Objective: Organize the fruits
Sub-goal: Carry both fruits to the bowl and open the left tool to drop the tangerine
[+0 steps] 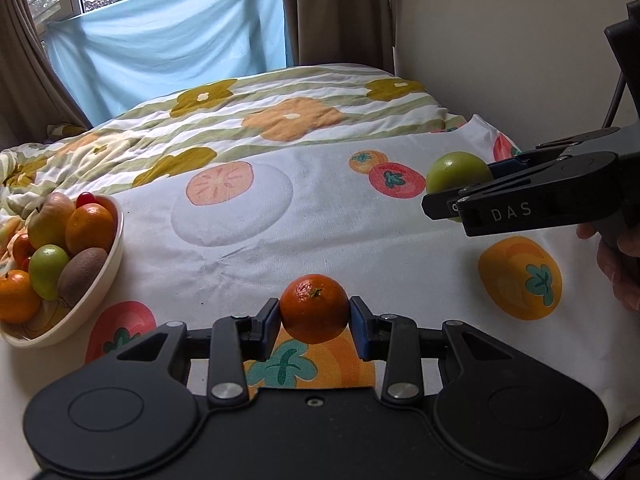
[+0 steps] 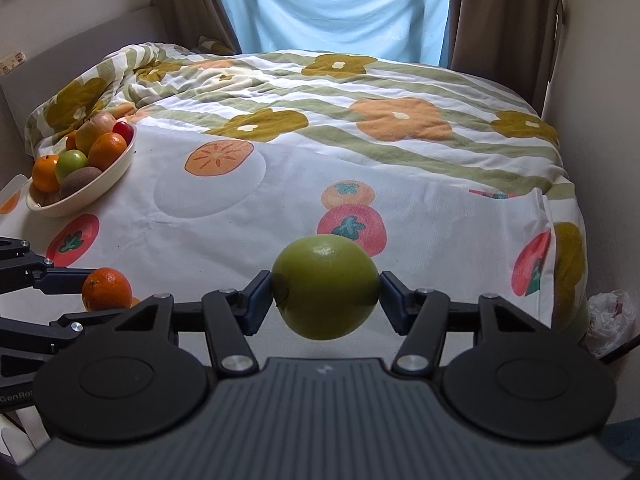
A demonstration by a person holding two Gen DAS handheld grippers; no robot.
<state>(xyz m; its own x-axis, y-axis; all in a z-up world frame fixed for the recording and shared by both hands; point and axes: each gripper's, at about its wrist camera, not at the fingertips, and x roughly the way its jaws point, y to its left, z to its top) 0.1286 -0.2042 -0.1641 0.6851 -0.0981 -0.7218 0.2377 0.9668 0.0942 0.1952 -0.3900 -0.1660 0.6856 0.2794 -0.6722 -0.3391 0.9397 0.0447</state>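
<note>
both claws are loaded: left gripper clenches the tangerine above the cloth's near edge, right gripper clenches the green apple. carry each toward the bowl at the left edge, lowering gently onto the piled fruit before letting go.

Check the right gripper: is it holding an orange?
No, the right gripper is shut on a green apple; the left gripper holds the orange.

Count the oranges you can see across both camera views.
3: one orange held in the left gripper, two in the bowl at and. Others may be hidden.
</note>
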